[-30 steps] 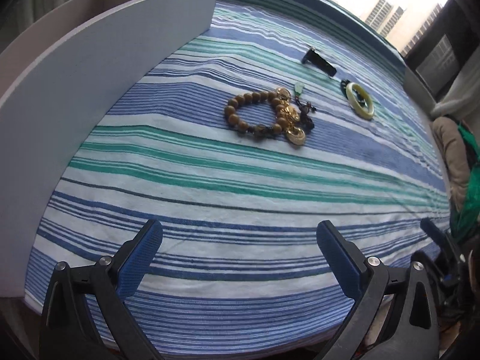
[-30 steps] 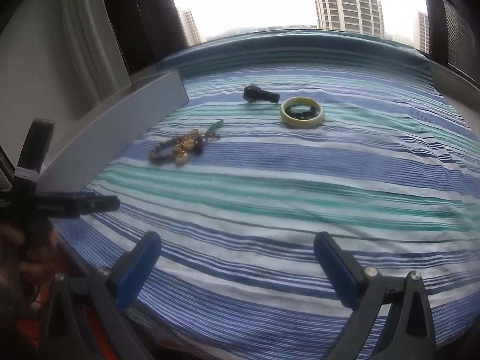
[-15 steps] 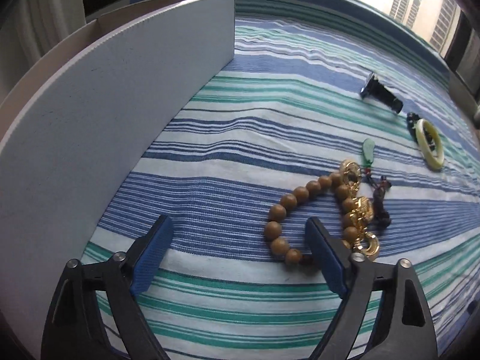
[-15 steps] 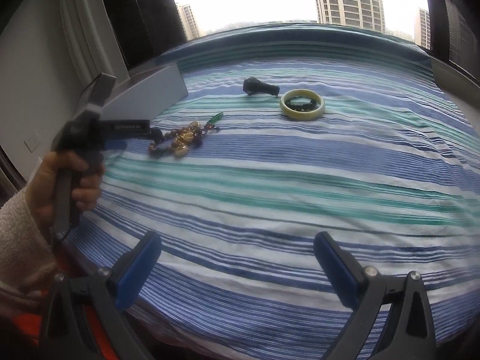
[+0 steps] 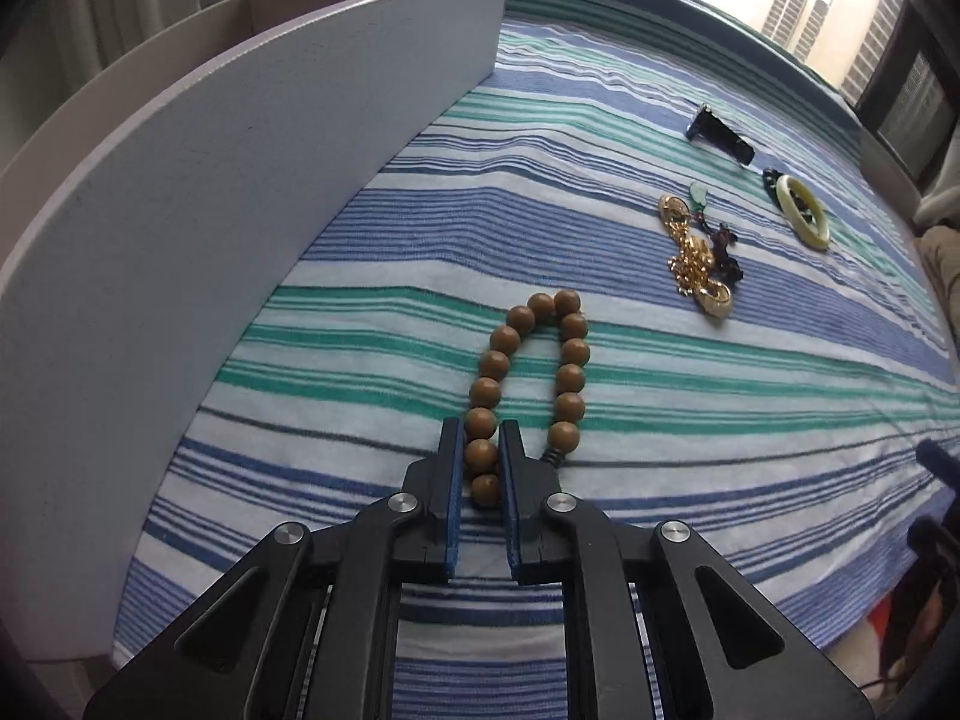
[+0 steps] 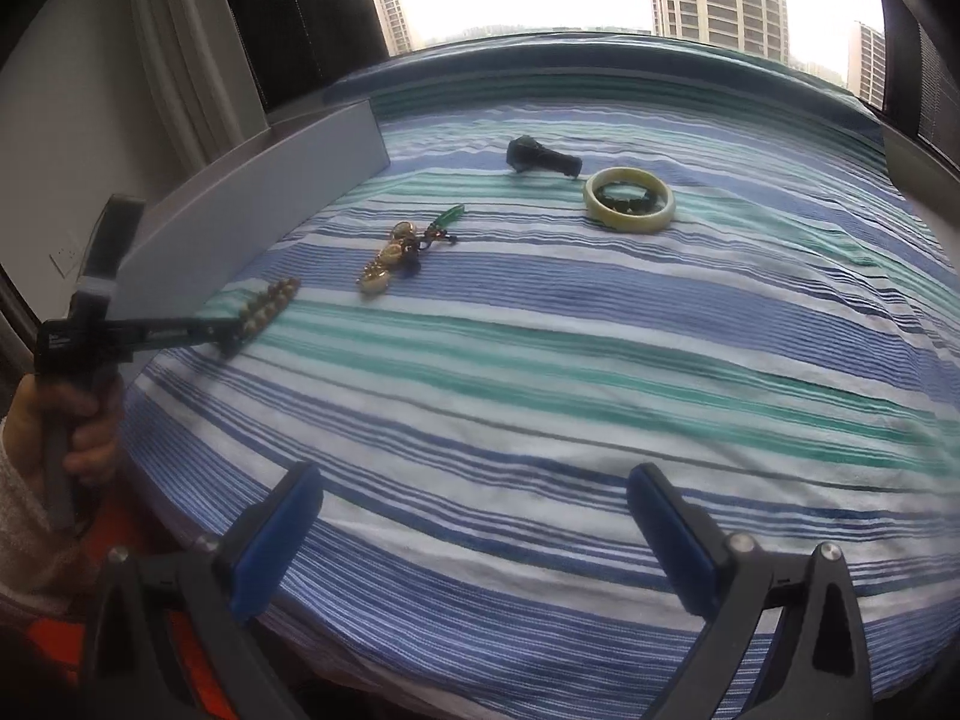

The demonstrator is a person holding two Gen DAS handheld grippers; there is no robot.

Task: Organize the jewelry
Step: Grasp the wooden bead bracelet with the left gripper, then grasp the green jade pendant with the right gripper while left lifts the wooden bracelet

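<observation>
Left gripper (image 5: 482, 456): pinched on the bead bracelet (image 5: 528, 378), seemingly for the grey box (image 5: 180, 228).
Right gripper (image 6: 474, 540): held spread, nothing gripped.

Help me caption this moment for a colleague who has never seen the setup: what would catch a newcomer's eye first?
First, the left gripper, shut on the near end of a brown wooden bead bracelet lying on the striped cloth, beside a tall white tray wall. Farther off lie a tangle of gold jewelry, a pale jade bangle and a small dark object. The right gripper hangs open over bare cloth at the near edge.
</observation>
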